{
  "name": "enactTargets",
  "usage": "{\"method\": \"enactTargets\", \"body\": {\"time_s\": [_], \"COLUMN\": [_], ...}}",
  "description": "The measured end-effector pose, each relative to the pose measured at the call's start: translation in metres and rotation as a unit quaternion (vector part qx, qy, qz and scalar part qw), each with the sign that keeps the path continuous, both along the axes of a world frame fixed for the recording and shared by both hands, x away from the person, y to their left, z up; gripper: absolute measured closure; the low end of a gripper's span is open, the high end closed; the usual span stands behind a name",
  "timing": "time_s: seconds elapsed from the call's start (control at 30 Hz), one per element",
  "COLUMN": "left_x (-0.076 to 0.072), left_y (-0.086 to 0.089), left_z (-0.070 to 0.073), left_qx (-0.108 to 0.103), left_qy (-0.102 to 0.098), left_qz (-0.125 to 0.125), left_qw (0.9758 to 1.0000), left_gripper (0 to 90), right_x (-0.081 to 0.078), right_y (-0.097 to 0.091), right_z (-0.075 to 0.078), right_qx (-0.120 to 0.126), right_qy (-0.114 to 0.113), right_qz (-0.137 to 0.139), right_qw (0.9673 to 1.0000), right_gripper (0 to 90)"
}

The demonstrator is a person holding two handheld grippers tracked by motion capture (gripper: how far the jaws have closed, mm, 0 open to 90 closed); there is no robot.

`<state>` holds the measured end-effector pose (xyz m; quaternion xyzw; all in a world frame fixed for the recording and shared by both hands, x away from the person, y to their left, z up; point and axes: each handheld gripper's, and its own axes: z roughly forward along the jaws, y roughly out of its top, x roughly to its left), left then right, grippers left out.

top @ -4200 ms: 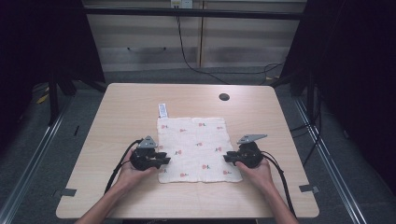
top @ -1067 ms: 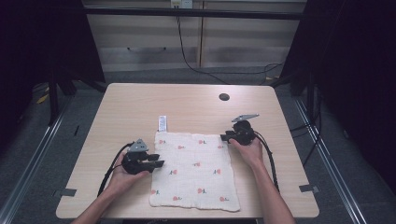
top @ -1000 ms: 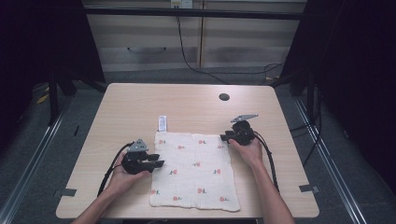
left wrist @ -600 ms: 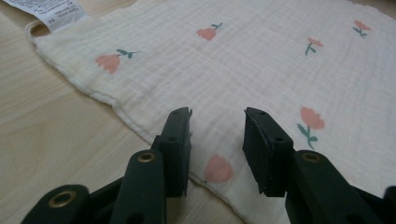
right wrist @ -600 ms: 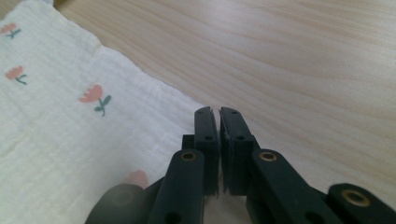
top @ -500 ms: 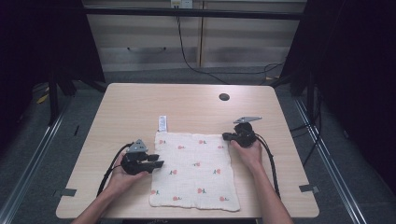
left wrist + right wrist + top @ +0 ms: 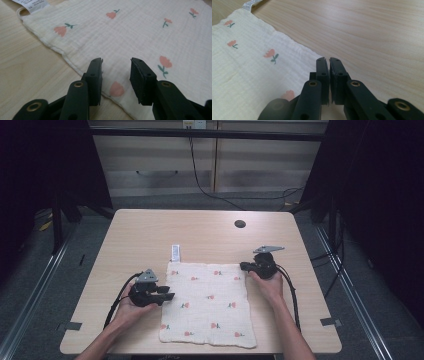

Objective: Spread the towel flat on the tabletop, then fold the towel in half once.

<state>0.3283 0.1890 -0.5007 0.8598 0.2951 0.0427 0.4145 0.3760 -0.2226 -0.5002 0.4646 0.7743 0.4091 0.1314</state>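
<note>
Looking down from the high view, I see both forearms coming in from six o'clock, each hand wrapped around its tool. The left hand-held gripper (image 7: 167,296) lies low at the cloth's nine o'clock edge, pointing toward three o'clock, the wrist resting on the counter (image 7: 150,230). In the left gripper view its jaws stand apart over the cloth's (image 7: 140,37) border, with nothing pinched between the pads. The right hand-held gripper (image 7: 243,266) sits at the cloth's (image 7: 207,302) two o'clock corner, pointing toward nine o'clock, the hand (image 7: 268,285) bent behind it. In the right gripper view its jaws have just closed and now stand together, a thin slit between the pads; they rest at the far right corner of the cloth (image 7: 249,70). Whether any fabric is caught in that slit I cannot tell, since the jaws themselves cover the spot.

The cloth lies flat, cream with small pink flowers, near the counter's six o'clock edge. Its white label (image 7: 175,252) sticks out at its eleven o'clock corner; the print on it is too small to read. A dark round hole (image 7: 240,224) sits in the counter toward one o'clock. Both elbows are cut off by the bottom of the high view.
</note>
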Motion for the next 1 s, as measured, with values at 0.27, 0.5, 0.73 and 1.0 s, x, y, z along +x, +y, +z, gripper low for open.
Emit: {"method": "enactTargets", "body": {"time_s": [0.27, 0.5, 0.73, 1.0], "left_x": [0.014, 0.034, 0.060, 0.091], "left_y": [0.009, 0.017, 0.017, 0.006], "left_z": [0.016, 0.028, 0.025, 0.021], "left_qx": [-0.027, -0.050, -0.044, -0.033], "left_qy": [-0.007, -0.013, -0.011, -0.008], "left_qz": [0.029, 0.058, 0.090, 0.094], "left_qw": [0.9992, 0.9969, 0.9949, 0.9950], "left_gripper": [55.2, 55.7, 55.7, 52.2], "right_x": [0.000, 0.000, -0.003, -0.008], "right_y": [-0.002, -0.002, 0.000, 0.001], "right_z": [0.002, 0.005, 0.008, 0.008], "right_qx": [0.004, 0.009, 0.000, 0.004], "right_qy": [0.001, 0.002, 0.005, -0.001], "right_qz": [0.006, 0.011, 0.021, 0.029], "right_qw": [1.0000, 0.9999, 0.9998, 0.9996], "right_gripper": [86.3, 86.3, 86.3, 86.3]}}
